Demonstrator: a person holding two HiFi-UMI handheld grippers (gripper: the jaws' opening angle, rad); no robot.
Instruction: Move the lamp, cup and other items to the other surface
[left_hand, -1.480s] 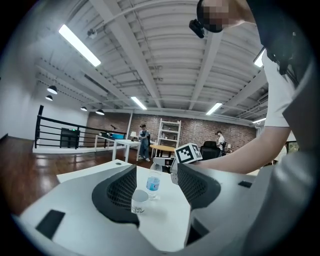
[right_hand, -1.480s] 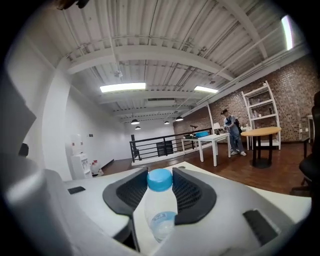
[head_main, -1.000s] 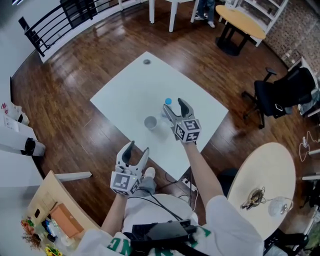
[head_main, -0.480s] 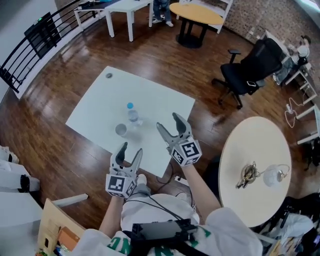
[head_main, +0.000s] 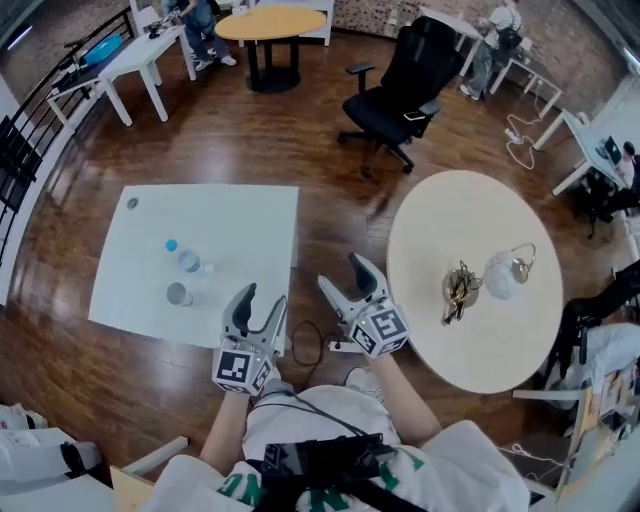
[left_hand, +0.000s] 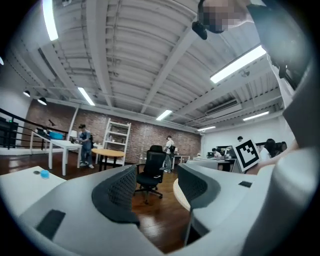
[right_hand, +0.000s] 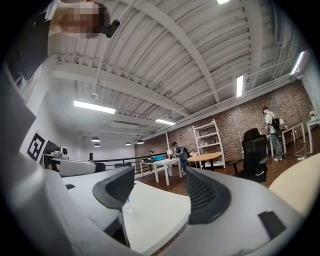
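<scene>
A clear bottle with a blue cap (head_main: 184, 258) and a grey cup (head_main: 178, 294) stand on the white square table (head_main: 240, 230) at the left, with a small dark item (head_main: 132, 203) near its far corner. On the round cream table (head_main: 440, 340) at the right lie a white lamp (head_main: 503, 272) and a bunch of keys (head_main: 459, 290). My left gripper (head_main: 264, 297) hangs open and empty by the white table's near right corner. Open too and holding nothing, my right gripper (head_main: 342, 272) is over the floor between the tables. The right gripper view shows the white table (right_hand: 155, 210) and the bottle (right_hand: 127, 204) beyond its jaws.
A black office chair (head_main: 400, 80) stands beyond the round table, also in the left gripper view as the chair (left_hand: 150, 170). Cables and a power strip (head_main: 312, 342) lie on the wooden floor at my feet. An orange round table (head_main: 270, 22) and white desks stand at the back, with people there.
The view has swung to the right. My right gripper left the spot above the bottle and now hangs between the tables; the round table sits nearer the middle. Both grippers stayed open.
</scene>
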